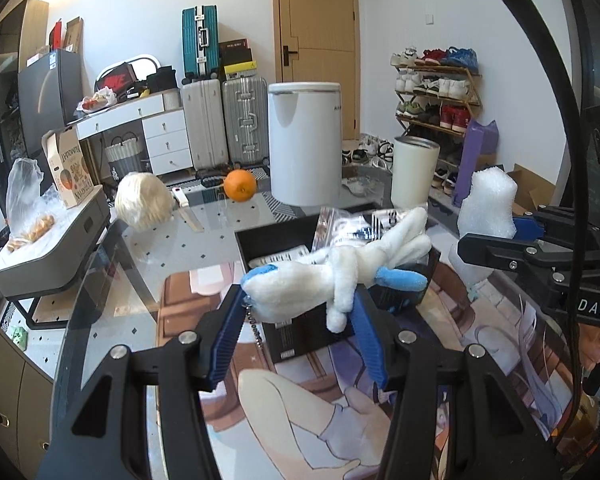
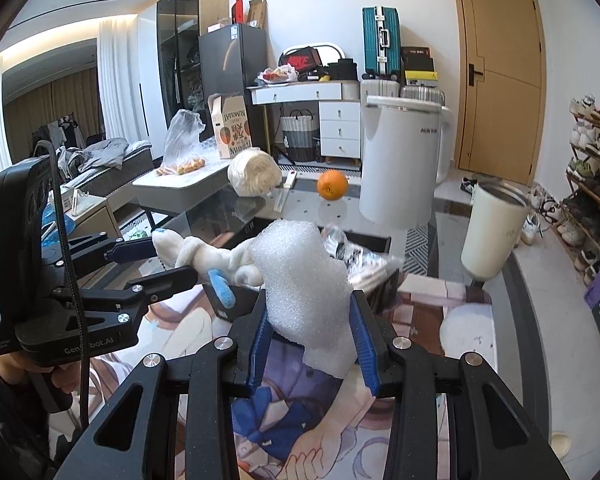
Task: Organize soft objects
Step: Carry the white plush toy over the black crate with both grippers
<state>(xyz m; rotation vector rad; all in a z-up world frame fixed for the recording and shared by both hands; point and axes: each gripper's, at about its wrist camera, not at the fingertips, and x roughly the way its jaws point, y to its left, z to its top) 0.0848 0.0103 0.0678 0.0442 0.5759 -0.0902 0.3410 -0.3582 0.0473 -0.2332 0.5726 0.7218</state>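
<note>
Plush toy [image 1: 320, 280] and foam chunk [image 2: 300, 280] hang above the bench, pinched in the left and right jaws, with the black box [image 1: 260, 240] at twelve o'clock seemingly awaiting both drops.

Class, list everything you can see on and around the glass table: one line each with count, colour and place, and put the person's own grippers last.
plush toy: one, white and blue, held in left gripper
foam piece: one, white, held in right gripper
black box: one, mid-table, holds packets
orange: one, far table edge
yarn ball: one, cream, left of orange
kettle: one, white, behind box
tumbler: one, cream, right of kettle
left gripper: black, blue pads, shut on toy
right gripper: black, blue pads, shut on foam
</note>
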